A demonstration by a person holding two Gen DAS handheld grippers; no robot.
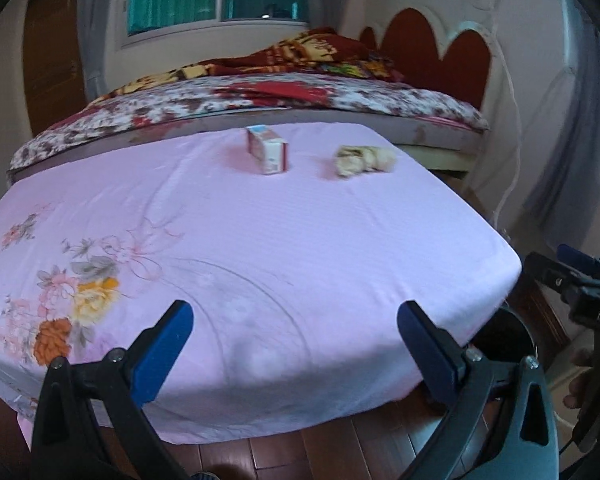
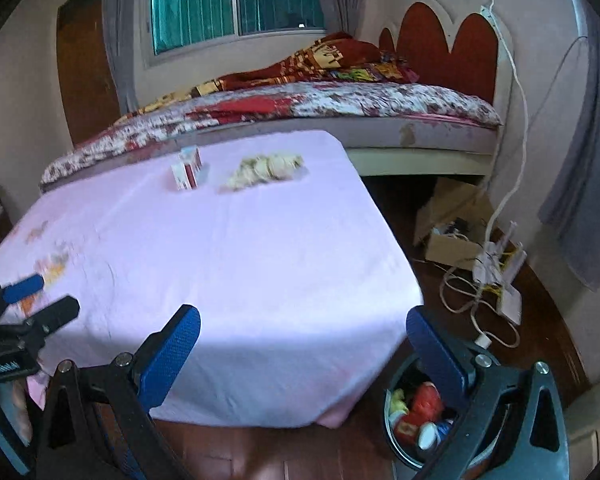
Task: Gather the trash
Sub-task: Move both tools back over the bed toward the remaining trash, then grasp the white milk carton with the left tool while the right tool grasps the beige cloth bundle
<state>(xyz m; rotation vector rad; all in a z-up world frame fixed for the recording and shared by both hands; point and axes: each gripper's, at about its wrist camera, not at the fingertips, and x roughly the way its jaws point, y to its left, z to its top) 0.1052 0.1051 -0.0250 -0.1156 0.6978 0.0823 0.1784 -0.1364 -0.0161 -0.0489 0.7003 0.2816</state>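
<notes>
From the left wrist view, I see my left hand-held gripper (image 1: 294, 340) with its blue pads spread wide apart and holding nothing, poised over the near edge of the surface (image 1: 260, 248), which is covered in a pink floral cloth. A small red-and-white carton (image 1: 269, 155) stands upright toward the far edge of the surface. Just to the right of the carton, apart from it, lies a crumpled pale wrapper (image 1: 362, 161). The right hand-held gripper (image 1: 572, 268) shows beyond the near right corner of the surface, above a dark bin (image 1: 508, 332) on the floor. Behind the surface is a bed (image 1: 260, 96).

From the right wrist view, I see my right hand-held gripper (image 2: 302, 346) with pads likewise spread apart and empty, at the near right corner of the surface (image 2: 240, 260). The carton (image 2: 188, 168) and the wrapper (image 2: 266, 170) sit side by side near the far edge. The bin (image 2: 410, 424), below that near right corner, contains colourful rubbish. The left hand-held gripper (image 2: 40, 298) appears at the near left of the surface, fingers parted. A cardboard box (image 2: 452, 224) and cables lie on the floor to the right of the surface.
</notes>
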